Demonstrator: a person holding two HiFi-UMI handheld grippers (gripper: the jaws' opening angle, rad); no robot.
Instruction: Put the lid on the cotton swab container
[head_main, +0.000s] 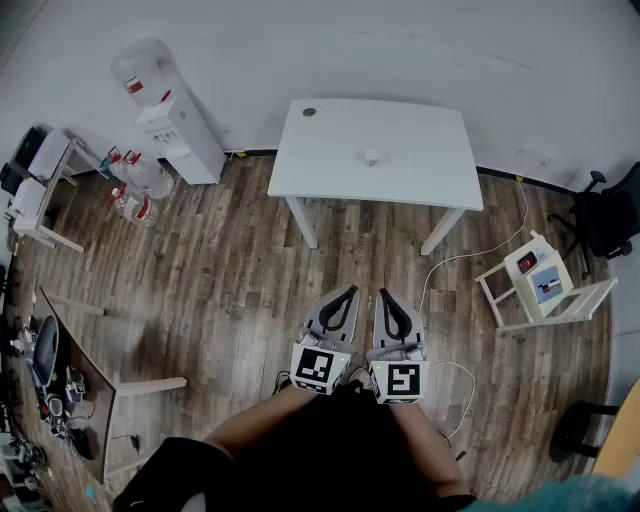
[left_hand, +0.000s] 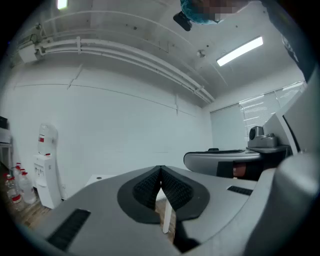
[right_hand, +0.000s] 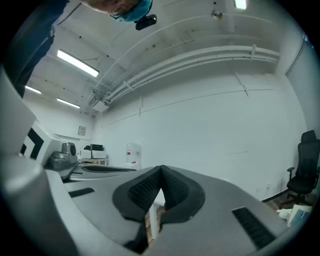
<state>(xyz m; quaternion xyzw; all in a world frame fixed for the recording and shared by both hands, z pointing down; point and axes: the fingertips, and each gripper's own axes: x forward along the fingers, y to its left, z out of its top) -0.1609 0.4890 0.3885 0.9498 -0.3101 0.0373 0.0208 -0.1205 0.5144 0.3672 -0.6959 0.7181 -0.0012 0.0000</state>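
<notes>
A white table (head_main: 420, 175) stands across the room in the head view. Near its middle sits a small white container (head_main: 371, 157); a small dark round lid (head_main: 309, 112) lies at its far left corner. My left gripper (head_main: 351, 290) and right gripper (head_main: 383, 293) are held level side by side over the wooden floor, well short of the table. Both are shut with nothing between the pads. In the left gripper view the jaws (left_hand: 160, 170) meet, and the table edge with the dark lid (left_hand: 98, 177) shows at the left. The right gripper view shows its closed jaws (right_hand: 161, 169).
A water dispenser (head_main: 175, 115) and water bottles (head_main: 135, 185) stand left of the table. A small white stool (head_main: 540, 285) and a black office chair (head_main: 610, 215) are at the right. A cluttered desk (head_main: 70, 385) is at the near left. A cable (head_main: 480, 250) runs over the floor.
</notes>
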